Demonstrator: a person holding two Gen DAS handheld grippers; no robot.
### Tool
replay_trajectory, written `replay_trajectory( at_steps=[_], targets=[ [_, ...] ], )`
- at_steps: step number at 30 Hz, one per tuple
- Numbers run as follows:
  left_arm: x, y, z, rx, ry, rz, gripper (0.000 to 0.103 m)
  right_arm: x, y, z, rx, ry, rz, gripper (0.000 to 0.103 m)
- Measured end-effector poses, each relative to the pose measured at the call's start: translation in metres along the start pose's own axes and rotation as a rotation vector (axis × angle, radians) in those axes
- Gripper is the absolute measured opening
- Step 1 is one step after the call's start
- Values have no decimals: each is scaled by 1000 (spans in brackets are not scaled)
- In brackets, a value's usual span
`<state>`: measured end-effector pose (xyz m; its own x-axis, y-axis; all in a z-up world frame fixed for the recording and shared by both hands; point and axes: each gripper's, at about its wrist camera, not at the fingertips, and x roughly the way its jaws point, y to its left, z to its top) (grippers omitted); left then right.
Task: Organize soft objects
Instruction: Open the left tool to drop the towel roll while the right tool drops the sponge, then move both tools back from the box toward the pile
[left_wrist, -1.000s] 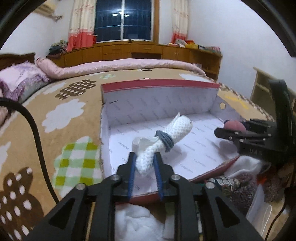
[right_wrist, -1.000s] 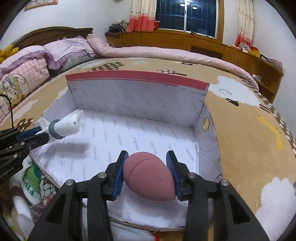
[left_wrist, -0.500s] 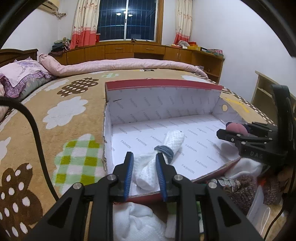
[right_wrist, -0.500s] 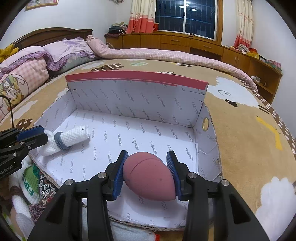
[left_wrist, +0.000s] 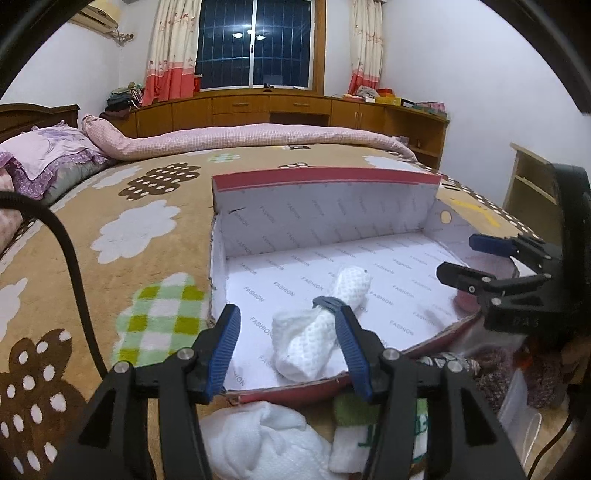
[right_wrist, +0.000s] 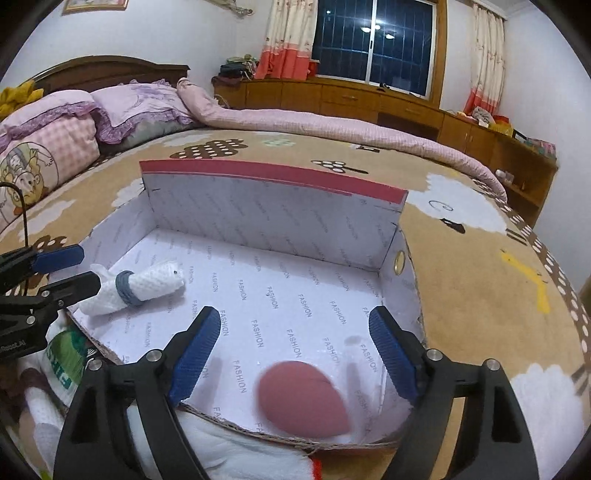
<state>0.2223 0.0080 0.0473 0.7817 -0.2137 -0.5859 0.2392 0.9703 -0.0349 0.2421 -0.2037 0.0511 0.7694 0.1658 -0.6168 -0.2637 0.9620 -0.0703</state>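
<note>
The rolled white towel (left_wrist: 325, 328), bound near its middle by a grey band (left_wrist: 328, 303), lies on the floor of the open cardboard box (left_wrist: 325, 181), at the near left corner, its far end pointing toward the back wall. The pink egg-shaped sponge (right_wrist: 303, 397) sits on the box floor too, close to the near right corner and a little blurred, so it may not have settled. Both soft things are inside the box and well apart from each other, which suits a tidy layout: one item to each side, with bare floor between.

The left gripper (left_wrist: 286, 345) has just been opening its jaws; they stand partly apart on either side of the towel. The left pad is clear of it, and whether the right pad touches the cloth cannot be told, but nothing is clamped. The right gripper (right_wrist: 297, 350) has just been opening as well, and its jaws now stand wide above the sponge, holding nothing. Each points down over the box's near rim, a fitting pose for setting things down gently.

The box rests on a brown bedspread (left_wrist: 147, 229) patterned with clouds. In front of the box lies a heap of white cloth (left_wrist: 255, 439) and other soft items, seemingly still waiting to be sorted.
</note>
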Motion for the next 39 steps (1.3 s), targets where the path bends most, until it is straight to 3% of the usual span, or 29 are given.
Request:
replay_trajectory(
  at_steps=[3,5,7,8,13,18,20,24,29,32,35,39],
  targets=[
    [-1,0,0,1,-7,-1,58,-1,-1,1,4,-8,-4,84],
    [-8,-2,-1,10,-36,-13,71,-2,-3,1,17,-15,-3,84],
    [-19,-7,-3,25,-95,12,92,-7,-6,2,34,-37,5,84],
    [-26,-9,-5,30,-132,25,94,-10,-7,3,43,-48,11,84],
    [-44,-15,-8,49,-209,38,95,-22,-11,9,84,-76,33,84],
    [-50,-5,-17,-24,-153,-20,95,-33,-8,10,104,-87,25,84],
    [-52,-11,-20,-18,-145,25,95,-39,-5,7,89,-95,16,84],
    [-79,-17,-29,-22,-262,66,95,-65,-3,-13,94,-194,-91,84],
    [-90,-11,-40,-125,-233,79,95,-90,7,-32,84,-286,-151,84],
    [-104,-20,-49,-116,-266,114,96,-99,23,-44,22,-298,-178,84],
    [-110,-34,-56,-87,-242,127,97,-112,30,-53,4,-328,-186,84],
    [-100,-37,-86,-167,-73,74,94,-116,37,-61,3,-263,-187,84]
  ],
)
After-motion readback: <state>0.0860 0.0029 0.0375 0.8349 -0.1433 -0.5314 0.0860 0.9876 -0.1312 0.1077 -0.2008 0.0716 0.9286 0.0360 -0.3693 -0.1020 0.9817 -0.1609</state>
